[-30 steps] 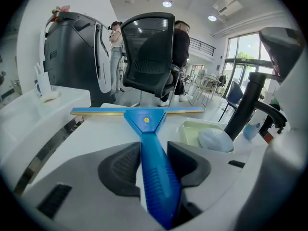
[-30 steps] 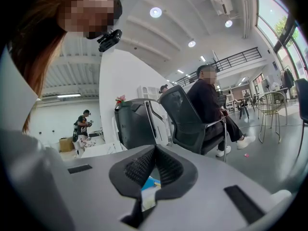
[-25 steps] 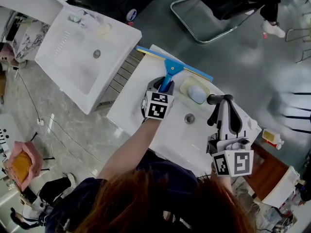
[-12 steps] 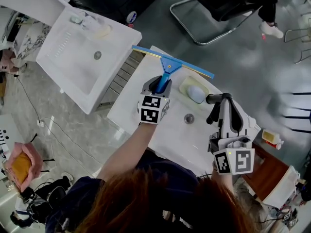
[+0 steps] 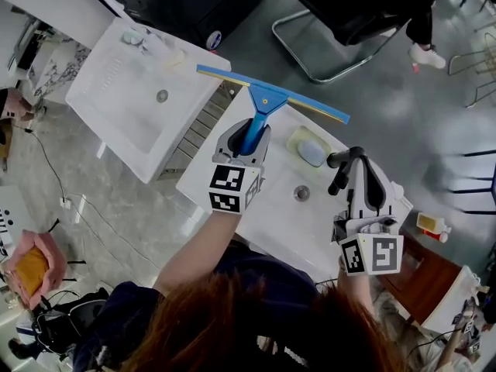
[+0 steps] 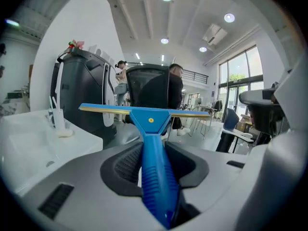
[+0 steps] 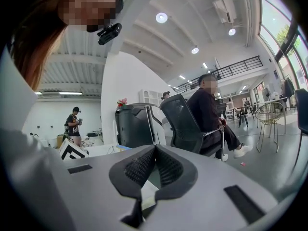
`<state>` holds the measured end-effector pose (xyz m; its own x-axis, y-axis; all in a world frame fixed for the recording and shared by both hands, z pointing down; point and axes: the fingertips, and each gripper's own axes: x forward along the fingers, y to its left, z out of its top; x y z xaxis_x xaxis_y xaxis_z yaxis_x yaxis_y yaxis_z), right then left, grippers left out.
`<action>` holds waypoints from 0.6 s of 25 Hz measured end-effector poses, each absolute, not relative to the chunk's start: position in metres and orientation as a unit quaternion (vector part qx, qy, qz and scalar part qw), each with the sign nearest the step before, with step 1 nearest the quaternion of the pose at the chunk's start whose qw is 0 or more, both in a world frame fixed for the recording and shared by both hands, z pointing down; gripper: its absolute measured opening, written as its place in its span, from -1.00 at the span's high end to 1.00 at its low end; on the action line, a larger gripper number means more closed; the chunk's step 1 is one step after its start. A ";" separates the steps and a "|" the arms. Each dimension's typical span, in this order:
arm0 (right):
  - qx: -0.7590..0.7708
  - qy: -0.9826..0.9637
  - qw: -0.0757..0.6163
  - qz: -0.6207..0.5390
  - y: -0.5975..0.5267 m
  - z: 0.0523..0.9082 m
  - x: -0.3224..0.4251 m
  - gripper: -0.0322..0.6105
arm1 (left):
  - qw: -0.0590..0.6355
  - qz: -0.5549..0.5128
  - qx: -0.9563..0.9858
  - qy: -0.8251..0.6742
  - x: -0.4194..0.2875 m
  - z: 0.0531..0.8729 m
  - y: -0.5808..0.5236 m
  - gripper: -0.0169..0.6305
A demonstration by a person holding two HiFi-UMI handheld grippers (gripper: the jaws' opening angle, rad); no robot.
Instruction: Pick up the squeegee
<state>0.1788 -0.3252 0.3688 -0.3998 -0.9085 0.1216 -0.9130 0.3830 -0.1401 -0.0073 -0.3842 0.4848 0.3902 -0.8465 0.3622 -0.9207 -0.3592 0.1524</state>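
Head view: the left gripper [image 5: 248, 136] clamps the ribbed blue handle of the squeegee [image 5: 269, 98]. Its long blade spans from 10 to 2 o'clock of the gripper, beyond the far rim of a white washbasin [image 5: 279, 208]. The left gripper view shows both pads pressed on the handle, with the blade level and touching nothing. At 4 o'clock from the left gripper, the right gripper [image 5: 341, 173] hangs above the basin's right end, jaws drawn together on nothing. A soap dish [image 5: 308, 149] sits between the two grippers, near the drain [image 5: 301, 194].
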 end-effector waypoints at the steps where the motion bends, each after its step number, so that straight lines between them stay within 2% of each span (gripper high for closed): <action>1: 0.549 -0.831 0.012 0.089 -0.322 0.367 0.179 0.85 | 0.158 0.106 0.818 -0.543 -0.009 0.475 -0.381 0.47; 15: 0.567 -0.822 0.007 0.061 -0.292 0.335 0.175 0.85 | 0.089 0.029 0.834 -0.543 -0.024 0.355 -0.339 0.47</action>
<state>0.1752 -0.2915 0.3346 -0.3578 -0.9303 0.0812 -0.9320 0.3504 -0.0929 -0.0243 -0.3386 0.3545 0.4081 -0.9013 0.1452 -0.9116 -0.3937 0.1181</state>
